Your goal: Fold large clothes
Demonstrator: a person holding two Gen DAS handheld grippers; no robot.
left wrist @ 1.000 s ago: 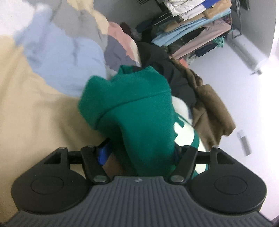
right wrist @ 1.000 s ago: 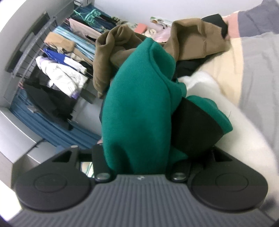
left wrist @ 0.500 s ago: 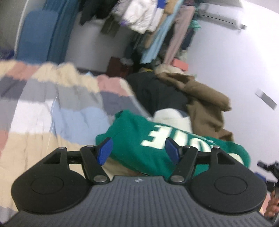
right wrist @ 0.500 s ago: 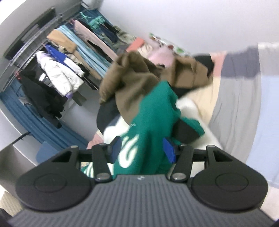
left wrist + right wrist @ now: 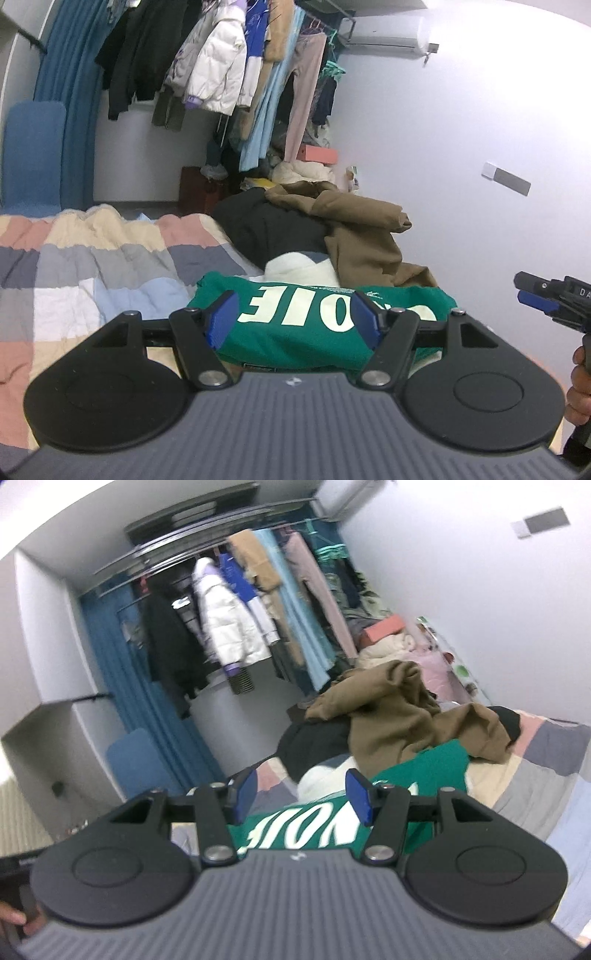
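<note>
A folded green sweatshirt with pale lettering lies on the patchwork bedspread, in front of a pile of clothes. My left gripper is open and empty, raised above and just short of the sweatshirt. My right gripper is open and empty too, above the sweatshirt. The right gripper also shows at the right edge of the left wrist view.
A brown garment, a black one and a white one are piled behind the sweatshirt. A rail of hanging clothes and a blue curtain stand beyond the bed. A white wall is on the right.
Both grippers were shut on the green sweatshirt a second ago. They have let go and drawn back and up; the sweatshirt now lies folded on the bed.
</note>
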